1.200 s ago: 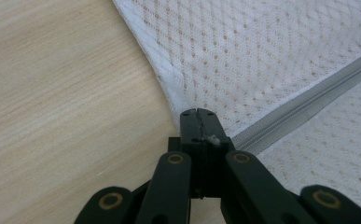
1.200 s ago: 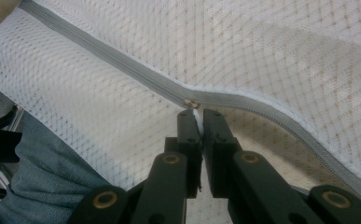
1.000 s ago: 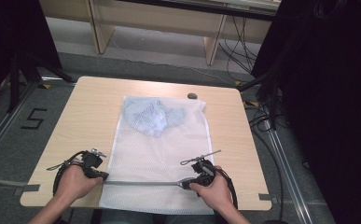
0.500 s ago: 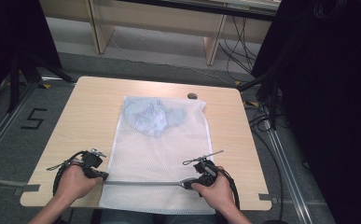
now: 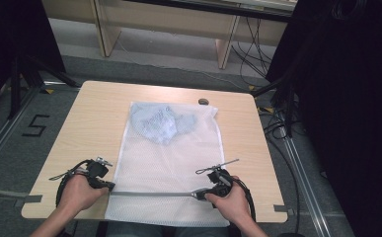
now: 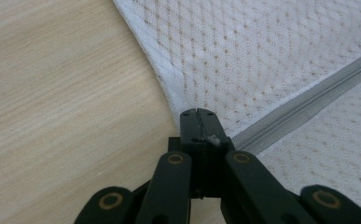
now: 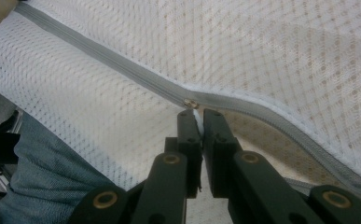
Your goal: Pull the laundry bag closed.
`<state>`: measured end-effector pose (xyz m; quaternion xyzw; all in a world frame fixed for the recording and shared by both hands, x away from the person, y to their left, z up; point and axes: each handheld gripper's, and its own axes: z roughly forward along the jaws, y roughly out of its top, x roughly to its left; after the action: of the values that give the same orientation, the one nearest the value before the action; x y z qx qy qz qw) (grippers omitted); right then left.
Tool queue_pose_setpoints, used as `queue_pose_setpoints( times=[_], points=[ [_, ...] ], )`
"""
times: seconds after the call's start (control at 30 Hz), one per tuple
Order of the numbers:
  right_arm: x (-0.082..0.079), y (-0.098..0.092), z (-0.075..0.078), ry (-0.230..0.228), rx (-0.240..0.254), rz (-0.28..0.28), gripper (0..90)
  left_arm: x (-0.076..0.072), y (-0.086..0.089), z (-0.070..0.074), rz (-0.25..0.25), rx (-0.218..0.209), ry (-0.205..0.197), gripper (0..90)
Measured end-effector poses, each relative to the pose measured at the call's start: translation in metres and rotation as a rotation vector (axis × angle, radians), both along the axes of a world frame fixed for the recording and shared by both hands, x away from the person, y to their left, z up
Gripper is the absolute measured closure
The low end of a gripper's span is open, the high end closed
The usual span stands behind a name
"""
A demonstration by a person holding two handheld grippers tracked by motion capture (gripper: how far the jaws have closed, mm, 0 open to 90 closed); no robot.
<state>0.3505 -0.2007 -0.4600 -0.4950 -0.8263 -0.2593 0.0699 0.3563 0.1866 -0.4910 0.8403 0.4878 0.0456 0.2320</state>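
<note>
Mesh laundry bag (image 5: 166, 168), white, flat, rectangular, honeycomb-weave netting, lies on the pale wood-grain counter (image 5: 95, 118) with its near end hanging over the counter's near edge. Grey zipper (image 5: 151, 193) runs straight across the bag between the two grippers, woven tape with fine teeth.

Left gripper (image 5: 110, 186), black, boxy, in the person's left hand (image 5: 77, 193), sits at the bag's left hem. In the left gripper view its fingers (image 6: 190, 125) are pressed together, pinching the end of the zipper at the folded, stitched seam; a small scrap of white shows at the pinch.

Right gripper (image 5: 197, 195), in the right hand (image 5: 230, 201), sits at the zipper toward the bag's right side. Right gripper view: fingers (image 7: 188, 122) nearly together, clamping the thin white pull tab just below the small brass-coloured slider (image 7: 190, 103). Beyond the slider the zipper is parted, mesh lip lifted, wood visible through the opening to the right of the fingers. Left of the fingers the zipper is closed and flat.

Light blue garment (image 5: 160, 121), soft, crumpled, sits inside the bag at the far end, well away from both sets of fingers. Small dark round object (image 5: 203, 101) lies on the counter just past the bag's far right corner.

Blue denim-like fabric (image 7: 43, 172) shows below the bag's hanging edge.
</note>
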Motion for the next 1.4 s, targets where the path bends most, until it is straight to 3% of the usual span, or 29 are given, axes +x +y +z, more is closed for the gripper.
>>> queue_pose_setpoints(
  times=[0.17,0.23,0.43,0.53,0.63,0.67,0.87,1.07,1.4],
  points=[
    [-0.001,-0.002,0.0,-0.014,-0.005,-0.023,86.9,0.0,0.0,0.0,-0.001,0.001,0.001,89.8],
    [-0.002,-0.004,0.002,0.009,-0.005,-0.03,86.9,0.0,0.0,0.0,-0.001,0.002,0.0,89.8],
    [-0.002,-0.013,0.002,0.0,-0.018,-0.056,86.9,0.0,0.0,0.0,0.004,-0.001,0.003,89.8],
    [-0.002,-0.014,0.0,-0.017,-0.015,-0.031,86.9,-0.001,-0.001,0.0,0.019,-0.008,0.011,89.7],
    [-0.002,-0.014,0.0,-0.011,-0.007,-0.034,86.9,-0.001,-0.001,0.0,0.021,-0.009,0.011,89.8],
    [-0.002,-0.015,0.001,-0.014,-0.005,-0.035,86.9,0.0,0.0,0.0,-0.002,0.002,0.0,89.8],
    [-0.002,-0.016,0.001,-0.006,0.003,-0.037,86.9,-0.001,-0.001,0.0,0.021,-0.01,0.011,89.8],
    [-0.003,-0.019,0.003,0.001,-0.003,-0.071,86.9,-0.001,-0.001,0.0,0.023,-0.011,0.012,89.7],
    [-0.003,-0.022,0.002,0.003,-0.005,-0.073,86.8,-0.001,-0.001,0.0,0.024,-0.011,0.013,89.8]
  ],
)
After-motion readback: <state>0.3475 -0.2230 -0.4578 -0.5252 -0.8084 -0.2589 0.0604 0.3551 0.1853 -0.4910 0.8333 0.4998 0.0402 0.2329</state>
